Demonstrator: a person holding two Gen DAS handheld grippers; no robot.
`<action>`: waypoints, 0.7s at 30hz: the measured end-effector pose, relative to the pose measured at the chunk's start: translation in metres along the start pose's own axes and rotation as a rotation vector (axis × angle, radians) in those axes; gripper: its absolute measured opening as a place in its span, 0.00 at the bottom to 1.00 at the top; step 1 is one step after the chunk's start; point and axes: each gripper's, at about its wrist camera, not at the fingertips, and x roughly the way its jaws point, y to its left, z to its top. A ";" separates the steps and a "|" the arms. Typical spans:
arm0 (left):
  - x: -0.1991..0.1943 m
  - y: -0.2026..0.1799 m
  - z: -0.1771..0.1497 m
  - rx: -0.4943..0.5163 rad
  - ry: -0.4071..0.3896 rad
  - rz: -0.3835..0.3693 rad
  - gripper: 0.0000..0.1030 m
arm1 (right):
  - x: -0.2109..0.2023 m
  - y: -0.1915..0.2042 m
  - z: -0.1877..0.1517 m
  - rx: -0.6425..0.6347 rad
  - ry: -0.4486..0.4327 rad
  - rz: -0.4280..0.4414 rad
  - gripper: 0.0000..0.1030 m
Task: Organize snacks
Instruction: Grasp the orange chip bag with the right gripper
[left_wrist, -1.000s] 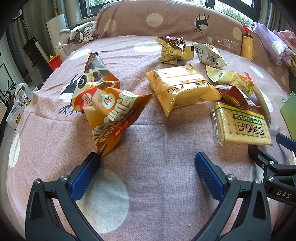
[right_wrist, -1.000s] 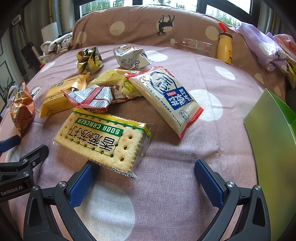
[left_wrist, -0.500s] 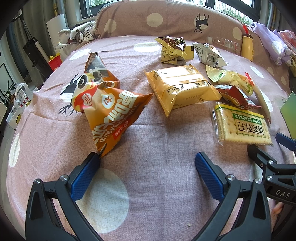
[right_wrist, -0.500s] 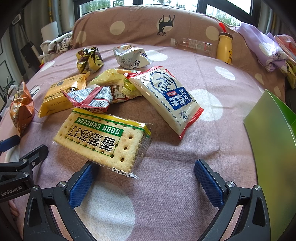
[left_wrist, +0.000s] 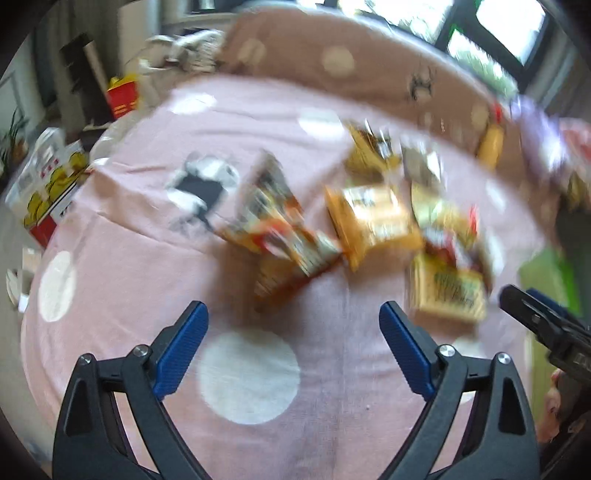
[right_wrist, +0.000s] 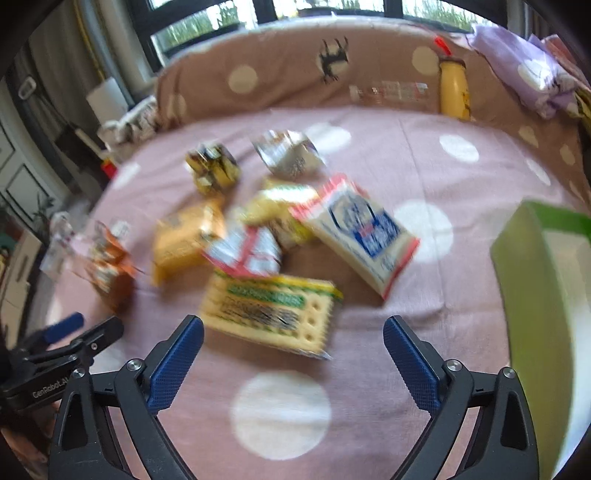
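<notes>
Both wrist views were motion-blurred, where half a second earlier they had been sharp. The snacks sat smaller and higher in both than before, so both tongs had lifted and drawn back from the pink polka-dot bedspread (left_wrist: 122, 266). Judgement: a reposition before the first pick; nothing had yet been sorted, and every packet lay where it had been.

Left tongs (left_wrist: 293, 334): jaws spread wide, nothing between them. The orange chip bag (left_wrist: 284, 243) lay just past the tips toward 12 o'clock, apart from both pads, no longer touching the left pad as it had been. The yellow packet (left_wrist: 371, 221) lay at about 1 o'clock.

Right tongs (right_wrist: 293, 339): jaws likewise wide apart and empty. The soda cracker pack (right_wrist: 271, 310) lay at 12 o'clock, its near edge roughly level with the tips, closer to the left pad; contact could not be told through the blur. The white-and-blue packet (right_wrist: 360, 232) lay beyond it at about 1 o'clock, the red-and-white wrapper (right_wrist: 245, 251) at 11 o'clock. The green box (right_wrist: 535, 295) stood open at 3 o'clock, probably the destination.

Judgement: the cracker pack was the nearest candidate for the right tongs.
</notes>
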 end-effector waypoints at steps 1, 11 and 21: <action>-0.005 0.008 0.005 -0.036 -0.010 -0.001 0.92 | -0.009 0.010 0.009 -0.006 -0.011 0.024 0.96; 0.019 0.041 0.030 -0.181 0.049 -0.100 0.90 | 0.018 0.120 0.061 -0.071 0.107 0.276 0.66; 0.053 0.040 0.029 -0.221 0.118 -0.278 0.71 | 0.101 0.148 0.050 -0.083 0.294 0.334 0.54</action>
